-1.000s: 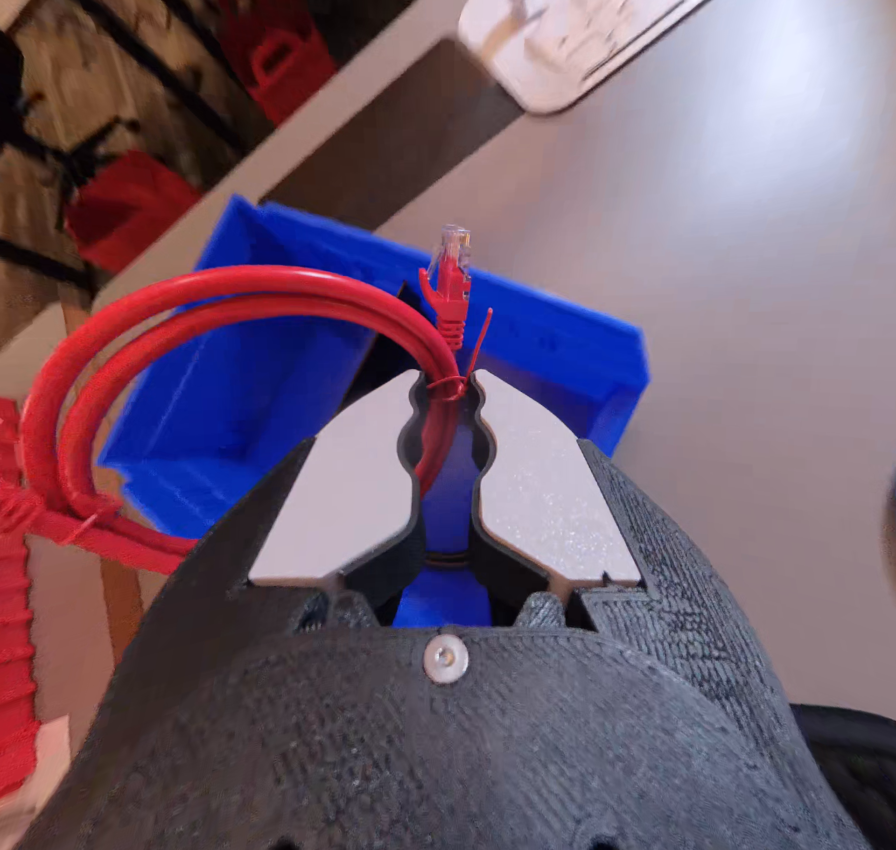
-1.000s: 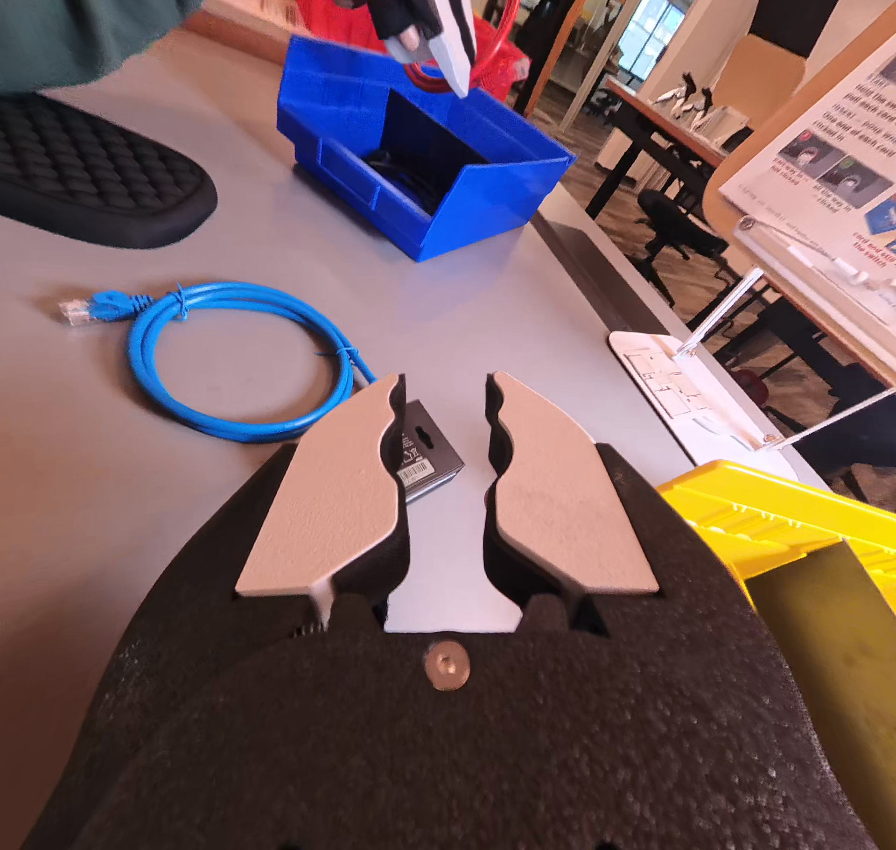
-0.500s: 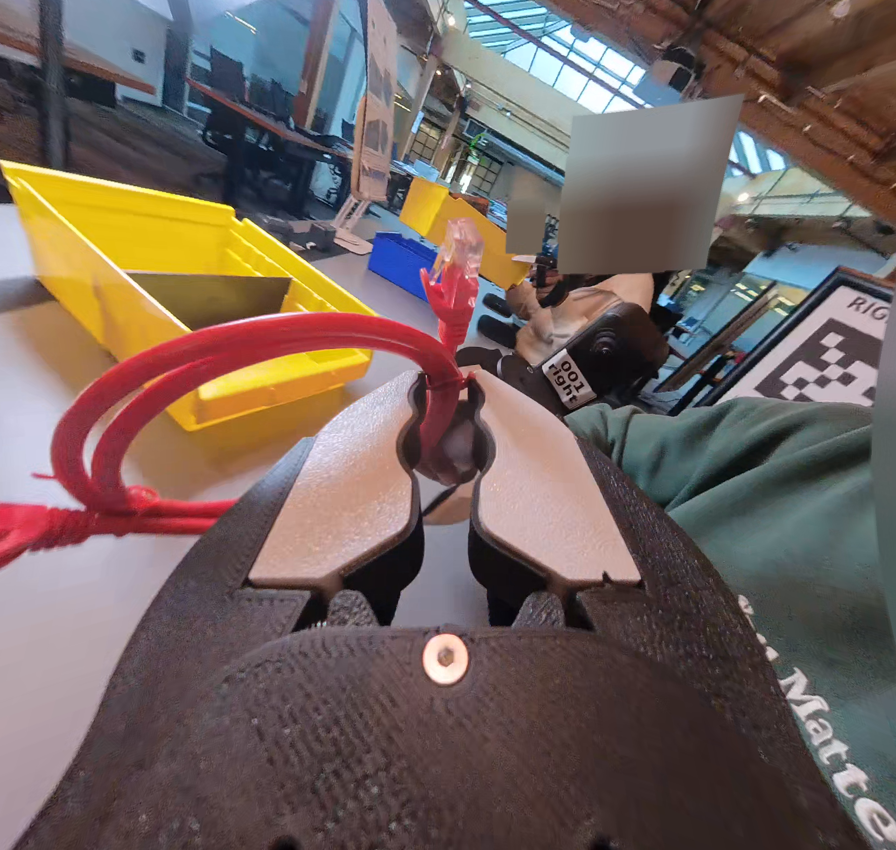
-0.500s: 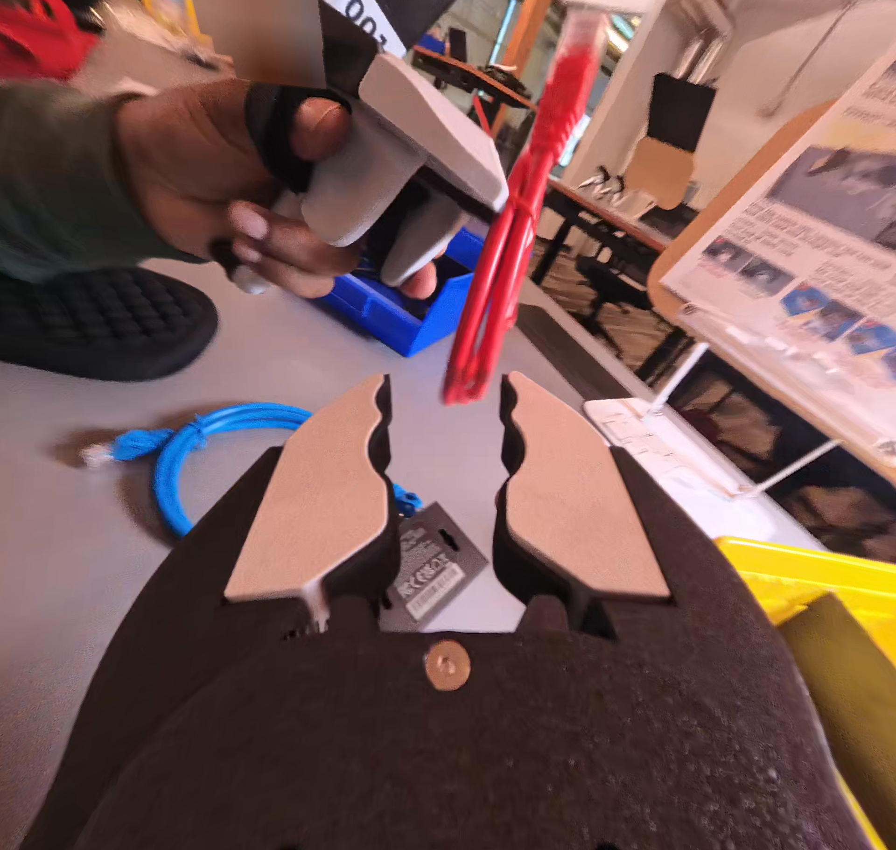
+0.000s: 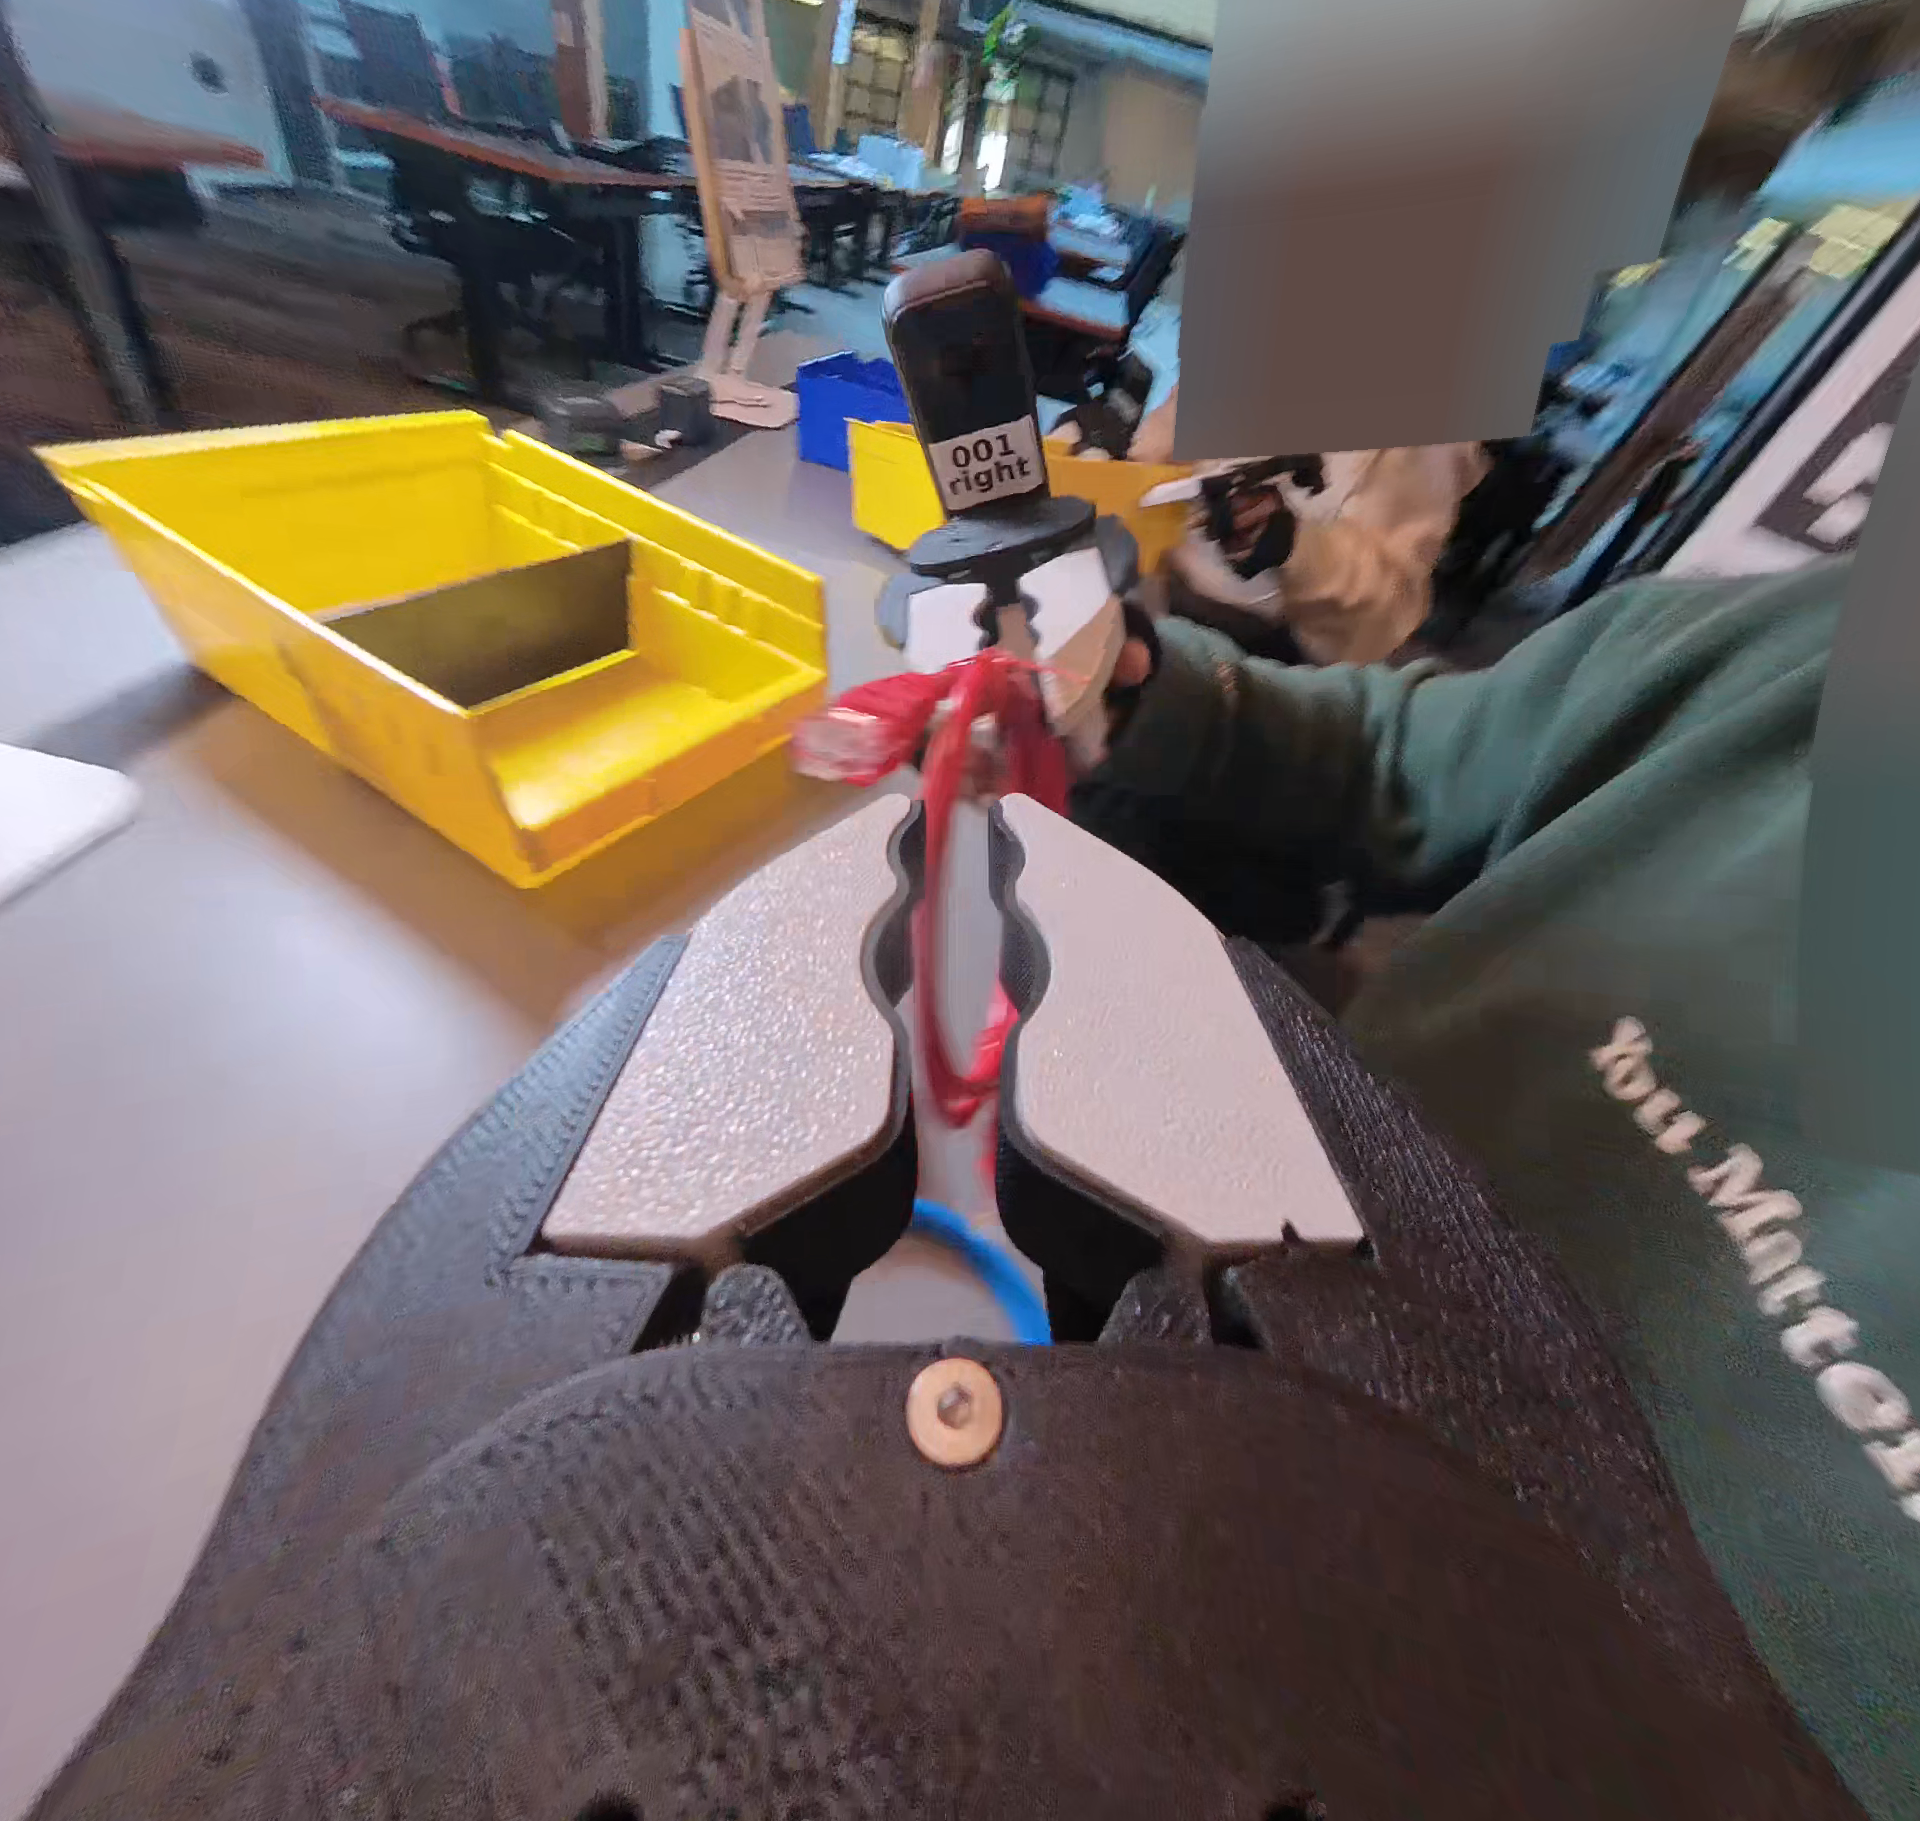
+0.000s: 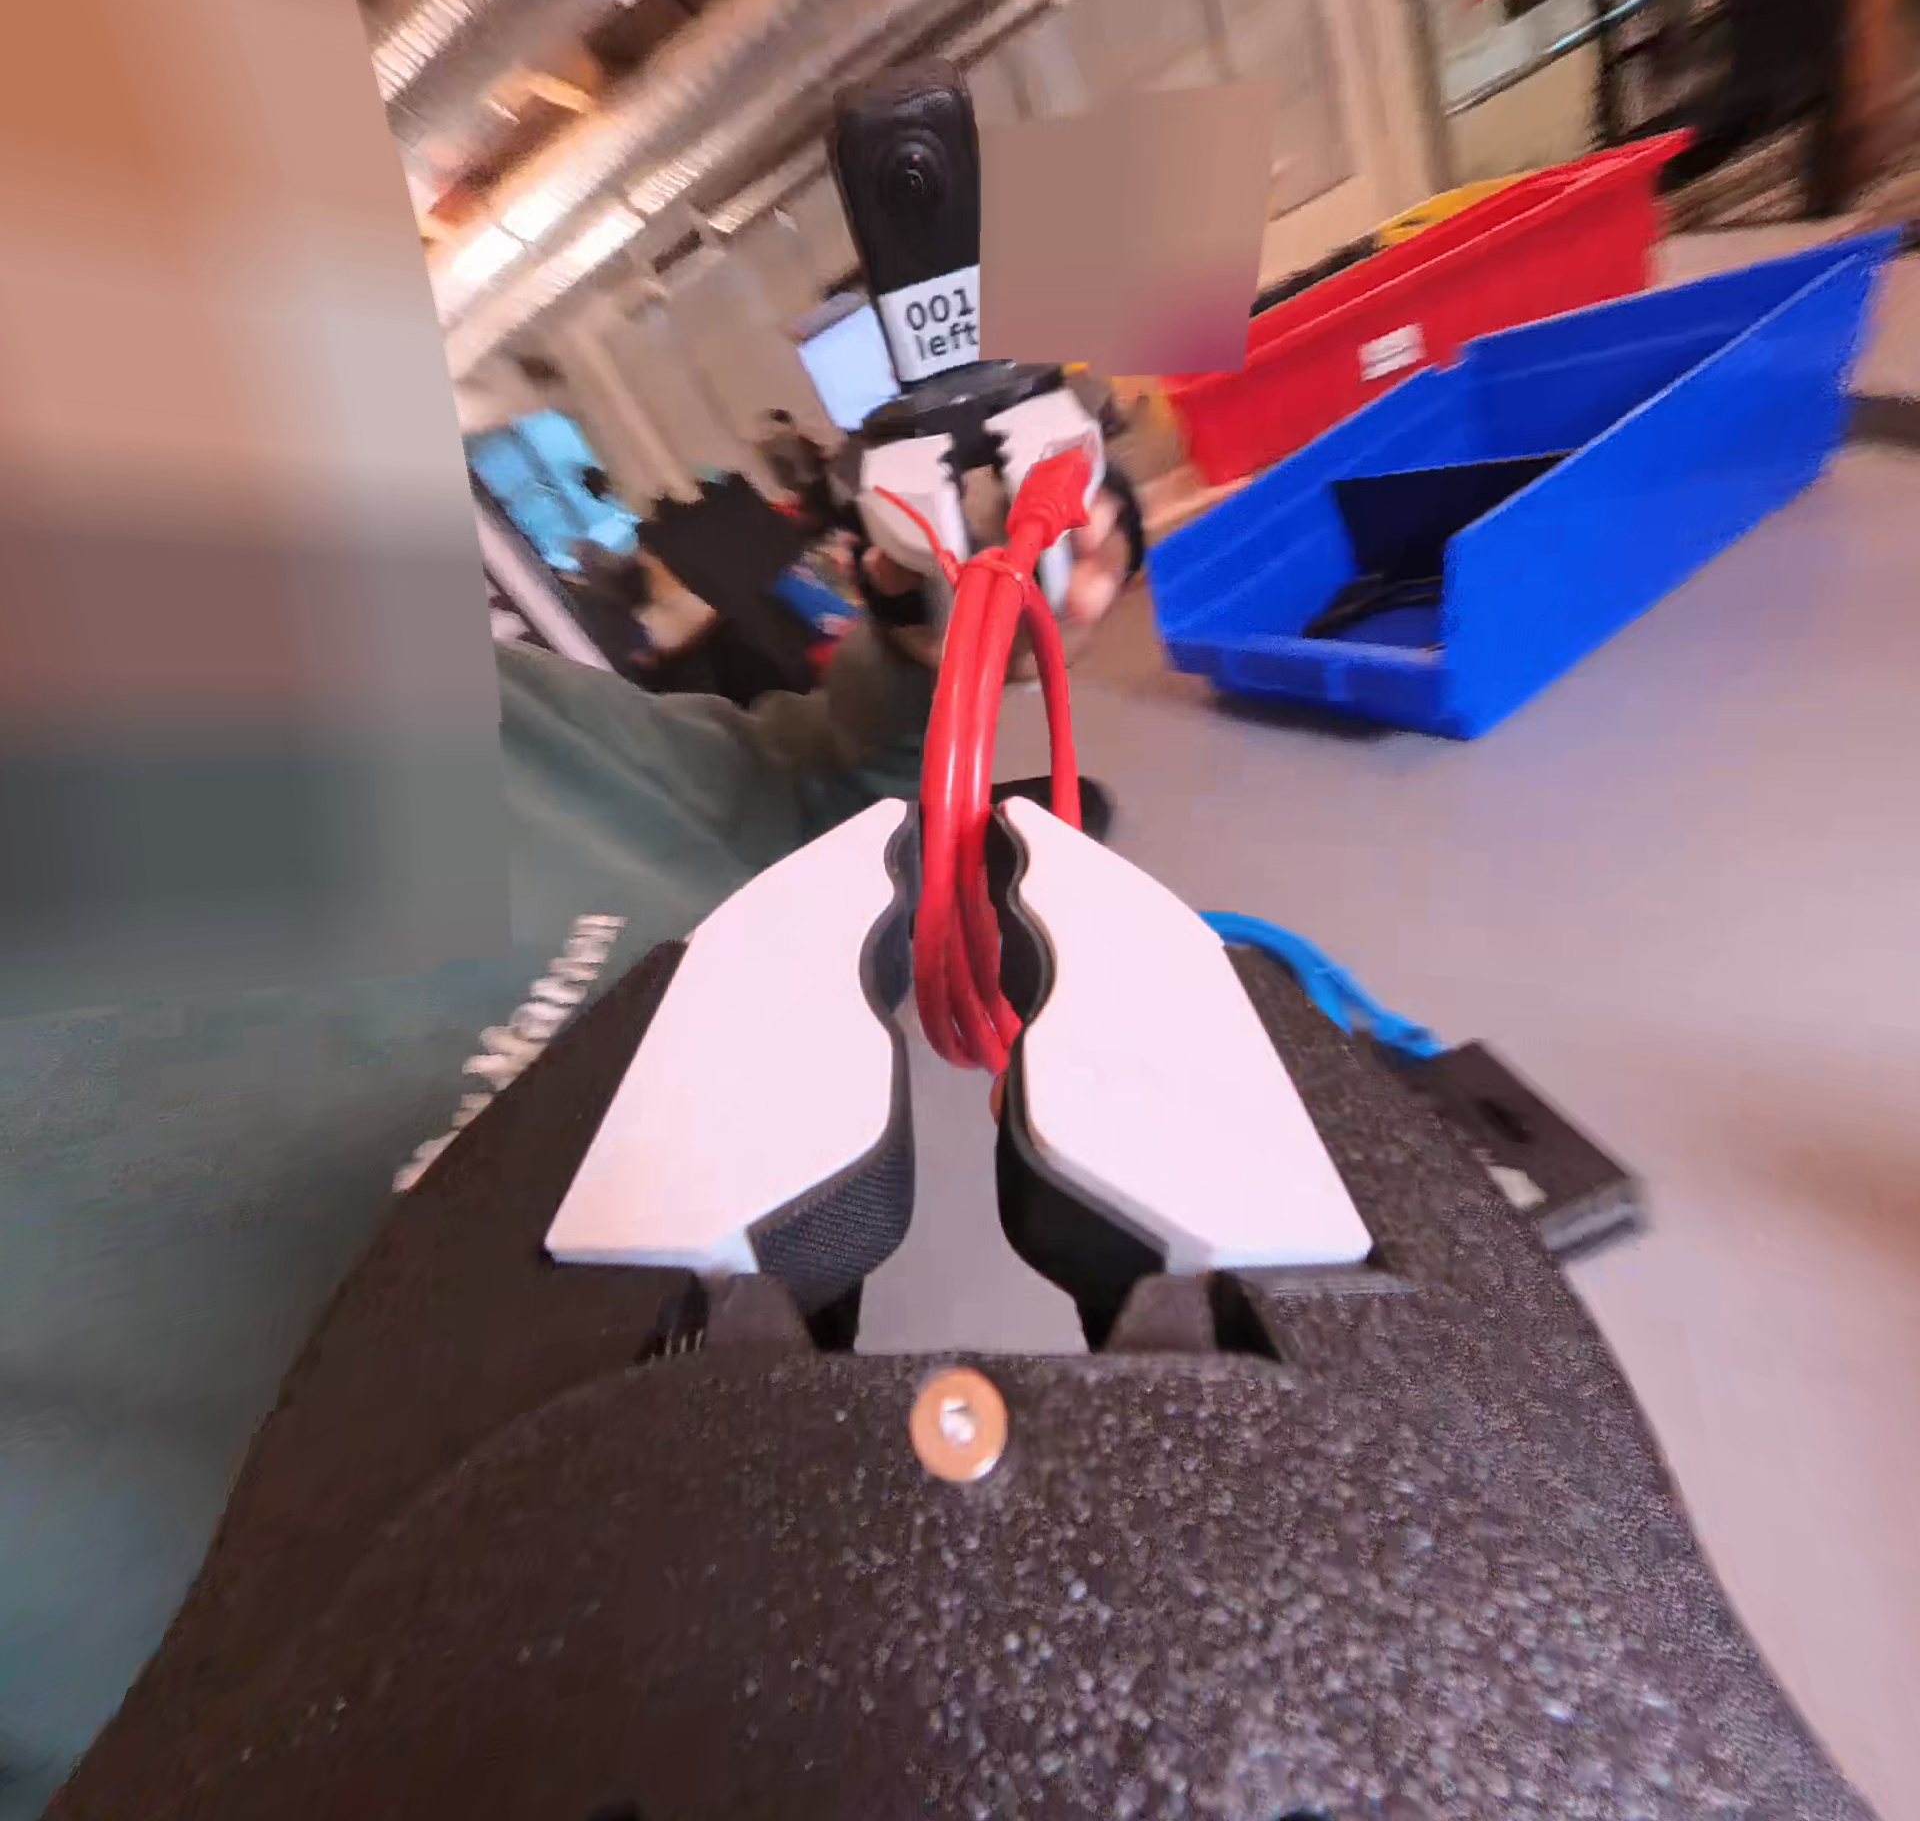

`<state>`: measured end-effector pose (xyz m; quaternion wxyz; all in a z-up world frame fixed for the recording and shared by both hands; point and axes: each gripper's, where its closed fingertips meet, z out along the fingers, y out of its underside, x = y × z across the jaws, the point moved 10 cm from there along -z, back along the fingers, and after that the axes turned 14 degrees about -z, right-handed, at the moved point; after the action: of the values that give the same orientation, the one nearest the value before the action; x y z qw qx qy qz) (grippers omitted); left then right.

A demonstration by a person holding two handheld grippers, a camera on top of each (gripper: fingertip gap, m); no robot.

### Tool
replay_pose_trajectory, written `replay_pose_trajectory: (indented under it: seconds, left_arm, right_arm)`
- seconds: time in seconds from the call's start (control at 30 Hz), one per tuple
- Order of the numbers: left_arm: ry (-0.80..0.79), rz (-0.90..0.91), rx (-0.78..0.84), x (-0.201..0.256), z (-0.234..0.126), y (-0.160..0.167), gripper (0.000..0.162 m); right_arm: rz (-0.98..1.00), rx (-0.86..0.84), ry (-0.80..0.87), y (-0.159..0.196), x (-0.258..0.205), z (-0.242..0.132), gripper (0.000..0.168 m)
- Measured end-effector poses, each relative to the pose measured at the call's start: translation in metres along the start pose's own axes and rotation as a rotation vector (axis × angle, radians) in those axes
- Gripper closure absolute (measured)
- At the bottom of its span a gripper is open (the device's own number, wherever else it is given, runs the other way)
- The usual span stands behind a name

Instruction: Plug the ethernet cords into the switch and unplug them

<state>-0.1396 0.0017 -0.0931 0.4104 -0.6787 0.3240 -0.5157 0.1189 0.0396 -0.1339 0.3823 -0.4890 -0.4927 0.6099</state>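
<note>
On the left of the grey table (image 5: 208, 992) stands a yellow bin (image 5: 447, 608). In the middle the left gripper (image 5: 951, 826) and the right gripper (image 6: 956, 826) face each other, both jaws narrow and pinched on the coiled red cord (image 6: 982, 784), which is strung in the air between them, its plug (image 5: 847, 737) sticking out near the right gripper's tips. A blue cord (image 6: 1320, 982) lies on the table beside a small dark grey box (image 6: 1538, 1148), with a blue bin (image 6: 1558, 524) farther right.

We see a yellow bin (image 5: 436, 628) with a dark divider on the grey table (image 5: 208, 1044), plus blue (image 6: 1558, 545) and red bins (image 6: 1455, 285) nearby.
</note>
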Motion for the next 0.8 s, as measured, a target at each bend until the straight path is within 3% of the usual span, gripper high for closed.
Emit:
replay_pose_trajectory:
  seconds: [0.1, 0.17, 0.23, 0.27, 0.33, 0.47, 0.6, 0.8]
  left_arm:
    - [-0.075, 0.114, -0.025, -0.001, -0.012, -0.004, 0.136]
    - [0.026, 0.064, -0.108, -0.002, -0.004, 0.007, 0.119]
    - [0.115, 0.016, -0.205, -0.003, 0.01, 0.022, 0.114]
    - [0.104, 0.02, -0.233, -0.005, 0.017, 0.029, 0.119]
    - [0.118, 0.031, -0.296, -0.008, 0.028, 0.04, 0.152]
    - [0.069, 0.022, -0.27, -0.016, 0.031, 0.042, 0.157]
    - [-0.089, 0.276, -0.255, -0.018, 0.029, 0.043, 0.157]
    - [-0.384, 0.811, -0.229, -0.009, 0.034, 0.05, 0.158]
  right_arm:
    - [0.091, 0.045, -0.088, 0.001, 0.002, -0.004, 0.157]
    - [0.109, 0.03, -0.112, 0.005, 0.004, -0.003, 0.156]
    - [0.151, 0.045, -0.143, 0.008, 0.006, -0.001, 0.156]
    - [0.178, 0.058, -0.159, 0.009, 0.008, -0.001, 0.156]
    - [0.208, 0.066, -0.159, 0.012, 0.011, -0.001, 0.156]
    - [0.178, 0.047, -0.099, 0.016, 0.017, -0.006, 0.156]
    - [0.034, -0.04, -0.091, 0.016, 0.011, -0.002, 0.153]
    - [-0.255, -0.218, 0.006, 0.011, -0.004, 0.005, 0.138]
